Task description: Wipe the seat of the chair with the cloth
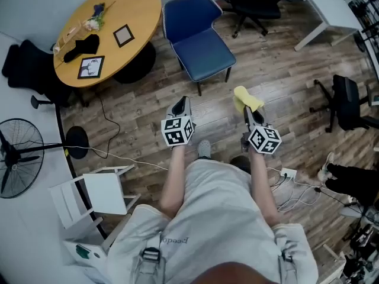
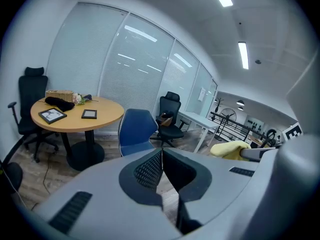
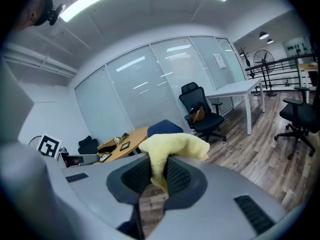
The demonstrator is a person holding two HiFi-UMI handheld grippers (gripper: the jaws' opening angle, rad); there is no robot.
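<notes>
Right claw (image 3: pixel 159 170) around yellow cloth (image 3: pixel 176 145)

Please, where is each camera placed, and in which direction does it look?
Head view: on the person's head, looking steeply down at the floor and blue chair; both forearms, the left gripper and right gripper show.
Left gripper view: on the left gripper, looking along its shut, empty jaws toward the chair and round table.
Right gripper view: on the right gripper, looking along jaws shut on the yellow cloth toward the chair.
Shared: both gripper views show chair, table and cloth.
</notes>
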